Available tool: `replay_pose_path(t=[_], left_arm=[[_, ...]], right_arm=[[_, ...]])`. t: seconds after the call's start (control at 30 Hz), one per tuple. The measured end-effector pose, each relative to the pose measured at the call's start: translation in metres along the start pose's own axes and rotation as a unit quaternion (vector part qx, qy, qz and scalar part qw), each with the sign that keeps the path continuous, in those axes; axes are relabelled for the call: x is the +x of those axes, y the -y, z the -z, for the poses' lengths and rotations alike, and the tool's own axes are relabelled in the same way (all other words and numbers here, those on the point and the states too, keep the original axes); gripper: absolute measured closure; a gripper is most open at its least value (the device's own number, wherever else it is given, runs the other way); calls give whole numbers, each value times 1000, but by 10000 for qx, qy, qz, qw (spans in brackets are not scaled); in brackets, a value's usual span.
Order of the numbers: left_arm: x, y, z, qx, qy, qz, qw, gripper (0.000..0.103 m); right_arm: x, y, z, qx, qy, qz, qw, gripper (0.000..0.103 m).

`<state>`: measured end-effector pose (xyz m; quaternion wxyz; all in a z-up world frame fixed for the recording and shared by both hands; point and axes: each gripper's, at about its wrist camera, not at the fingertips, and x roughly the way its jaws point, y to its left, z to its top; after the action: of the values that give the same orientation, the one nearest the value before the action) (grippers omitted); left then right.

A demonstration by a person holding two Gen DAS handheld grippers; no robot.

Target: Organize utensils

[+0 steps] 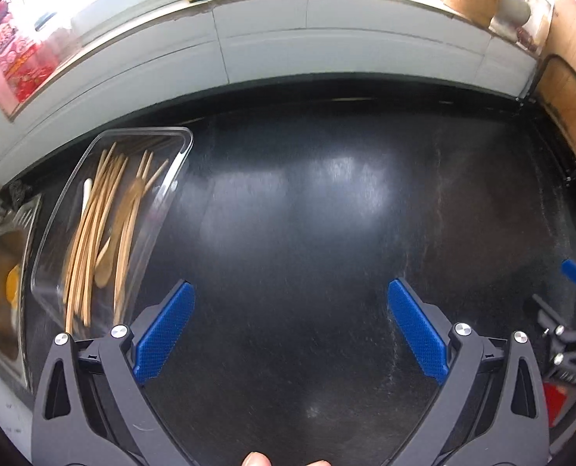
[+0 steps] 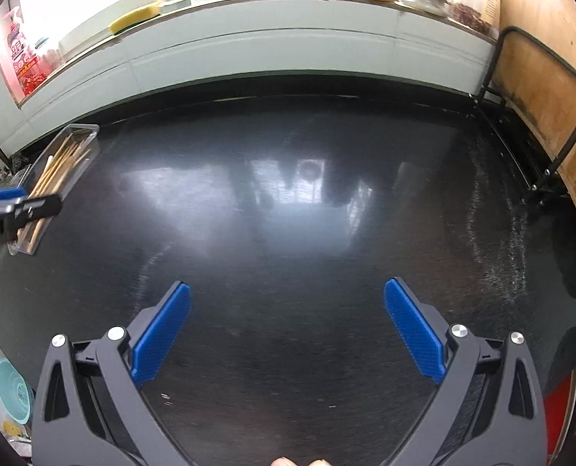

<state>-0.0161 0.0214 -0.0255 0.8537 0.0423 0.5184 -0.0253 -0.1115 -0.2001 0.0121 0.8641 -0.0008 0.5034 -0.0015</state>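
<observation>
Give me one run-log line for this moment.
left gripper: open, empty | right gripper: open, empty | utensils: in clear container beside sink | countertop: bare ahead

The left gripper (image 1: pixel 291 303) hangs over the dark bench (image 1: pixel 307 213) with its jaws spread wide and nothing between them; the blue pads (image 1: pixel 165 334) face each other across bare surface. A fingertip (image 1: pixel 254 459) of the person's left hand shows at the bottom edge, behind the black frame. The right gripper (image 2: pixel 287 305) is held the same way above the bench, jaws wide apart and empty, its blue pads (image 2: pixel 161 339) angled inward. Fingertips (image 2: pixel 284 462) of the right hand peek in at the bottom edge. Both grippers sit at the near side of the bench, side by side, each just visible at the edge of the other's view.
</observation>
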Motion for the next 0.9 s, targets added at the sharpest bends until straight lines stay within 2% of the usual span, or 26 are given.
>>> replay_pose_path(t=[0.23, 0.47, 0.9], left_arm=[[9, 25, 24, 10, -344, -241, 9991, 6], [14, 50, 26, 157, -432, -104, 9989, 6], [19, 48, 26, -151, -499, -8, 9986, 6]], right_arm=[[7, 23, 6, 153, -234, -58, 9996, 7], [11, 33, 3, 295, -454, -138, 9984, 7], [16, 30, 2, 224, -539, -311, 9978, 7]])
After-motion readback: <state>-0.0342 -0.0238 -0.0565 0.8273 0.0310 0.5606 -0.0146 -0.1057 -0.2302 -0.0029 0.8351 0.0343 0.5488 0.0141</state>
